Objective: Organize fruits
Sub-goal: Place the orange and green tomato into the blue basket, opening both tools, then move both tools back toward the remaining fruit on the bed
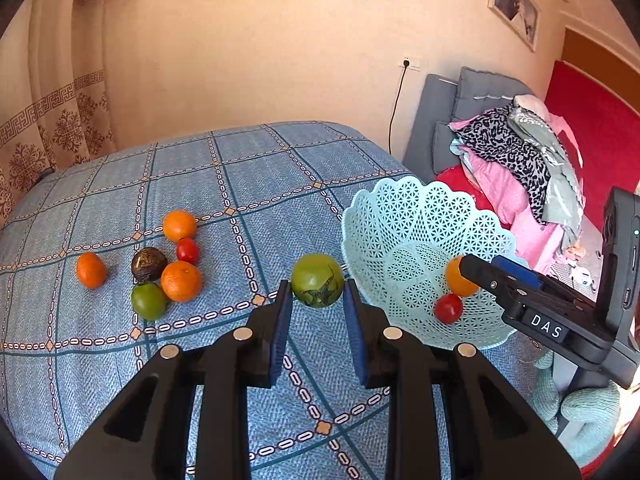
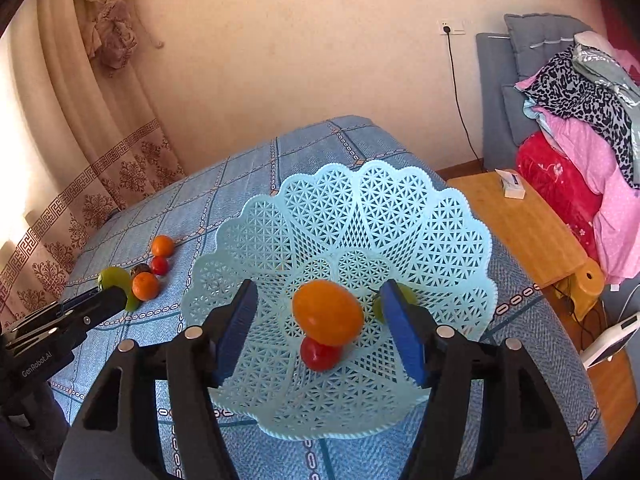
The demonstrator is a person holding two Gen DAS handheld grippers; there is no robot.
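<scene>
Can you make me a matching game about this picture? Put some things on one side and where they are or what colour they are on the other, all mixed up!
Things:
1. basket
2. dark brown fruit
3. small white box
4. left gripper

Clues:
A. on the wooden table
B. light blue
C. on the checked cloth, among the oranges
D. shut on the green fruit

Pairs: 1-B, 2-C, 3-A, 4-D
</scene>
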